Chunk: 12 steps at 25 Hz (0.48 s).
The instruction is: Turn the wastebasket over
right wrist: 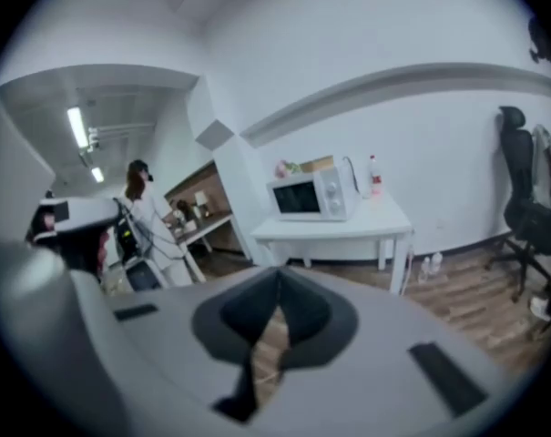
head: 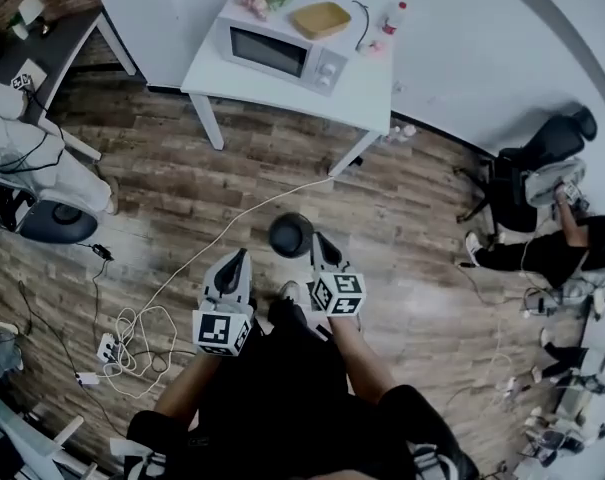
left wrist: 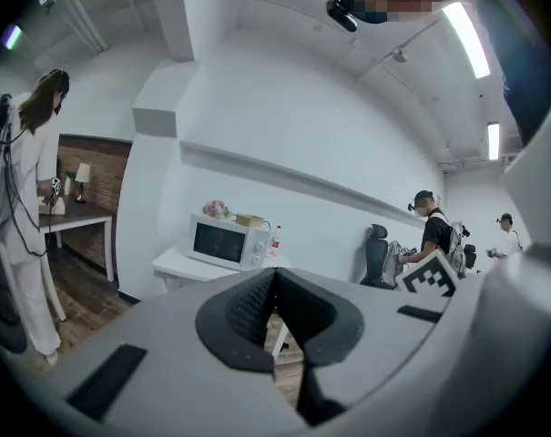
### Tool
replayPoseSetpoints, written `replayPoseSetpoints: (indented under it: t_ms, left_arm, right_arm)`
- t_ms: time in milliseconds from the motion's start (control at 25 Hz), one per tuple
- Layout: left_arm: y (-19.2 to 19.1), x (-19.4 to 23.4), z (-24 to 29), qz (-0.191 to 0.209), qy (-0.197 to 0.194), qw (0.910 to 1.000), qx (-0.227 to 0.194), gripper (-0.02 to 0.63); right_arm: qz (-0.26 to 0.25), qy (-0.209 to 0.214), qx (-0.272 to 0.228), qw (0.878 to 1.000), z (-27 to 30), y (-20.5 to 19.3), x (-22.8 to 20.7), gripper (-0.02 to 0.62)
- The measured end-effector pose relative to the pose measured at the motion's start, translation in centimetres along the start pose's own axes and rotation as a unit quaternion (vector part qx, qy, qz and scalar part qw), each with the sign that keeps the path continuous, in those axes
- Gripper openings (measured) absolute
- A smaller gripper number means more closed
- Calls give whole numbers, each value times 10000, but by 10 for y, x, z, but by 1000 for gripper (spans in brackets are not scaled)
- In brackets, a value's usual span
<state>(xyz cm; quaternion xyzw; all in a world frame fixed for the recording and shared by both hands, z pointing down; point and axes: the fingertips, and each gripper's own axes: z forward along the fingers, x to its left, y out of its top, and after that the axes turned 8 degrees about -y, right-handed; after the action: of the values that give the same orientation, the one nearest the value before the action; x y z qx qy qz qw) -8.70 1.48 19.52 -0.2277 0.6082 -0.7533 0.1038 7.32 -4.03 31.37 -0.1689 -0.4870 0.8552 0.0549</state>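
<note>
In the head view the black round wastebasket (head: pixel 291 235) stands on the wood floor just ahead of the person's feet. I cannot tell which way up it is. My left gripper (head: pixel 240 256) hangs in the air to its left and my right gripper (head: pixel 320 238) just to its right, both apart from it. Each gripper points out over the room, and neither gripper view shows the basket. The left gripper (left wrist: pixel 273 276) has its dark pads closed together with nothing between them. So does the right gripper (right wrist: pixel 277 276).
A white table (head: pixel 372 93) with a microwave (head: pixel 280 52) stands against the far wall. A white cable and power strip (head: pixel 122 343) lie on the floor at left. An office chair (head: pixel 537 163) and a seated person (head: pixel 552 248) are at right. Another person (left wrist: pixel 25 208) stands at left.
</note>
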Motion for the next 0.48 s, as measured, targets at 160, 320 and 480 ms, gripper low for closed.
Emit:
replayPoseSetpoints:
  t_ms: [160, 320, 480]
  left_arm:
    - [11, -6, -14, 9, -126, 9999, -63, 34]
    - [26, -13, -19, -69, -288, 9995, -136, 34]
    - [25, -16, -22, 17, -378, 9992, -159, 34]
  right_arm:
    - [26, -44, -491, 9988, -49, 36, 26, 33]
    - [0, -26, -839, 9965, -85, 56, 48, 33]
    - [47, 73, -882, 9961, -104, 58, 64, 32]
